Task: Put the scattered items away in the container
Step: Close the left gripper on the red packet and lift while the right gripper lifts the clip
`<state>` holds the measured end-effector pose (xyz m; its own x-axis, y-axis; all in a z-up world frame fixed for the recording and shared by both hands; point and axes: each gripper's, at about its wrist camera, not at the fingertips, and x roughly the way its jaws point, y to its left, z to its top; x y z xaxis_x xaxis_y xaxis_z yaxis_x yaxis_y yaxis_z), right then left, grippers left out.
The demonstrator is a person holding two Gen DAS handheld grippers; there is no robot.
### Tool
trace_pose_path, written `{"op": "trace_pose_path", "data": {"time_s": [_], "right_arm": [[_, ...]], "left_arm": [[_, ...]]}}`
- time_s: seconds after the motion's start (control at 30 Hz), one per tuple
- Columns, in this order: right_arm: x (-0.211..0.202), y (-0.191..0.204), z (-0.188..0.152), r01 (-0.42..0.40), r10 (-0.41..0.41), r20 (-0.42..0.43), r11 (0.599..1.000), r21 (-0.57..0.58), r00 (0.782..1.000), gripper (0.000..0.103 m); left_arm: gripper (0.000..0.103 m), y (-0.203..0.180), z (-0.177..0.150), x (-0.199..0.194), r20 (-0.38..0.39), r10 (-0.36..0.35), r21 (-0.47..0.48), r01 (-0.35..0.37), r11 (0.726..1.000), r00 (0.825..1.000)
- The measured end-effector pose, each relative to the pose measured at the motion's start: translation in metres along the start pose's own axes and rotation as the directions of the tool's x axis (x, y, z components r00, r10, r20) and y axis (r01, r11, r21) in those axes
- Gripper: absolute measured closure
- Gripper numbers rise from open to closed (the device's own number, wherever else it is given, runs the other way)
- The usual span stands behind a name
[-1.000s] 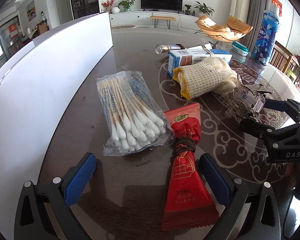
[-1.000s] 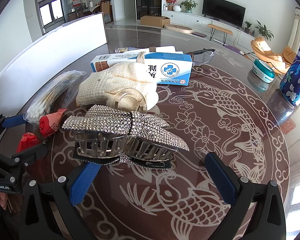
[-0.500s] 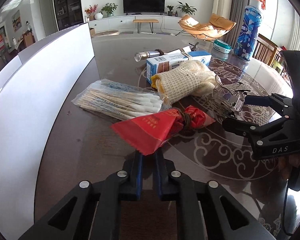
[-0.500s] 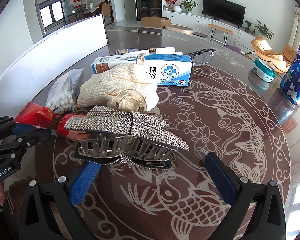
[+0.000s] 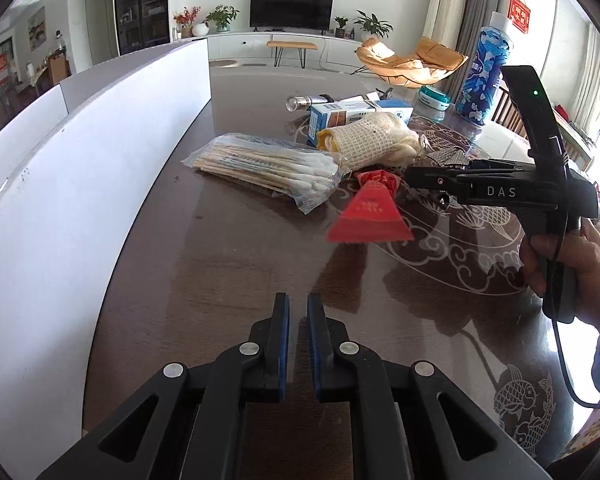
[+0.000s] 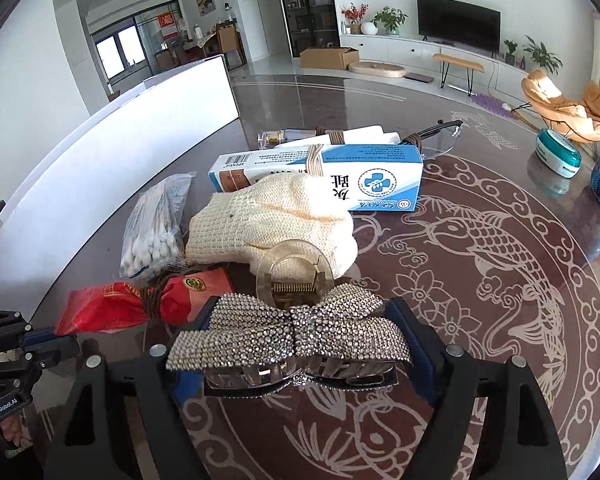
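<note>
The left gripper is closed, its blue pads almost meeting with nothing between them, and it hangs above bare dark table. The right gripper has just been closing its jaws with the rhinestone hair clip between them; the pads now press on the two ends of the clip's clear body, and the sparkly bow spreads over the tops of the fingers. A hand holds that gripper by its grip on the right side of the left wrist view.

Ahead of the left gripper's fingers, apart from them, lies the red packet, tied round its middle with brown cord; in the left wrist view it looks blurred. Just beyond it sits the bag of cotton swabs, and beside that a cream knitted cloth, which touches the hair clip's round clear handle in the right wrist view. Behind the cloth lies a blue and white box, then a small glass bottle and a pair of glasses.

The white container runs along the left edge of the table, its wall near the swabs. None of the items can be seen in it; its inside is hidden. A teal jar and a tall patterned bottle stand at the far right.
</note>
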<state>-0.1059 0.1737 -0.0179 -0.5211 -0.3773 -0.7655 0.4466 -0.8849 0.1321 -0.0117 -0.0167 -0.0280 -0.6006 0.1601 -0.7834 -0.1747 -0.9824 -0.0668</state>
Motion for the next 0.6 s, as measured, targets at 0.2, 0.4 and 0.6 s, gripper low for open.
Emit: {"op": "trace_pose_path", "data": {"time_s": [0.2,0.4,0.6], "right_arm": [[-0.042,-0.026,-0.045,0.086,-0.086,0.0,0.996,0.033,0.996,0.022],[-0.082,-0.05,-0.087,0.095,-0.1,0.021,0.982,0.165,0.995,0.021],[-0.085,-0.048,-0.09,0.124,-0.129,0.018,0.976,0.177,0.992,0.021]], "left_arm": [[0.053,-0.017,0.017,-0.011,0.022,-0.105,0.114,0.102,0.988,0.994],[0.037,-0.036,0.047,0.016,0.008,-0.232,0.035,0.232,0.972,0.973],[0.068,-0.058,0.059,0.061,-0.099,-0.151,-0.011,0.151,0.988,0.984]]}}
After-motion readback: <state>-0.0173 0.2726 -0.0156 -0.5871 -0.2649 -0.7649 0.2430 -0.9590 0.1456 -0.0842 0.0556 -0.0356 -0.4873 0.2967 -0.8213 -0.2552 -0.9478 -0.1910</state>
